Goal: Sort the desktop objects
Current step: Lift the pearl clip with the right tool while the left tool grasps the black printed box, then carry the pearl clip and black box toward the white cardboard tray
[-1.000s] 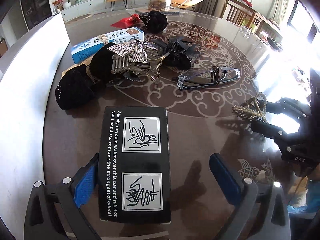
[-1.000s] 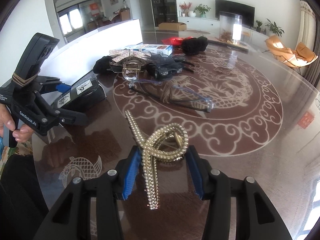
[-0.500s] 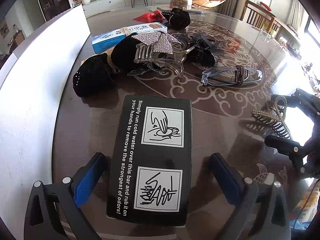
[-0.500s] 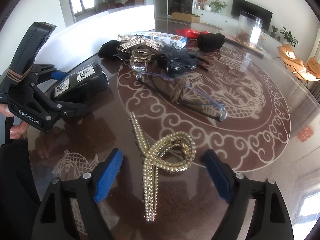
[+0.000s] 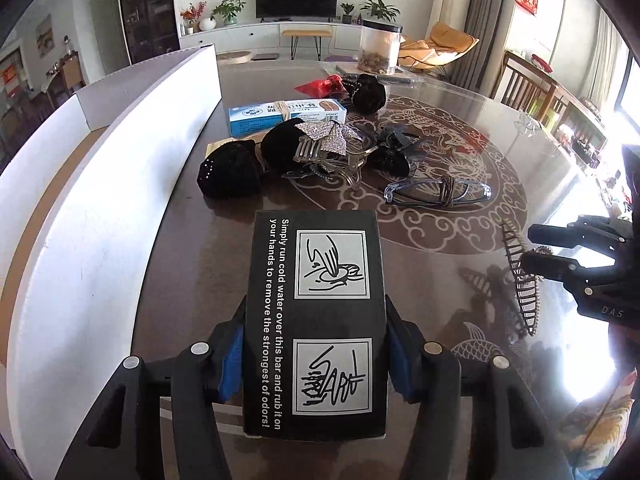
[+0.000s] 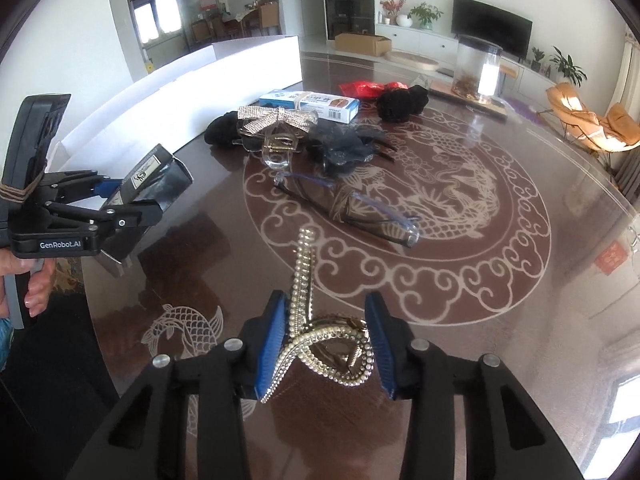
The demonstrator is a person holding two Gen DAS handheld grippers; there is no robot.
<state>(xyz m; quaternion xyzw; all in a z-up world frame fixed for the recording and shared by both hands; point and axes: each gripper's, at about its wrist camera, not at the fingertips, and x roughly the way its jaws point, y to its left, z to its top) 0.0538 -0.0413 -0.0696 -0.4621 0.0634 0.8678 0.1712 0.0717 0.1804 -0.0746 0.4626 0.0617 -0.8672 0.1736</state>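
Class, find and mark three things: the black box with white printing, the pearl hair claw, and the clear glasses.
black box (image 5: 316, 320), left wrist view, on its printed top face.
pearl hair claw (image 6: 332, 340), right wrist view, on its looped body.
clear glasses (image 5: 436, 194), left wrist view, on the folded temples.

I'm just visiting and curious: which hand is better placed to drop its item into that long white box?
Probably the left. The left gripper already clamps the black box right beside the white box. The right gripper, holding the pearl hair claw, sits farther away.
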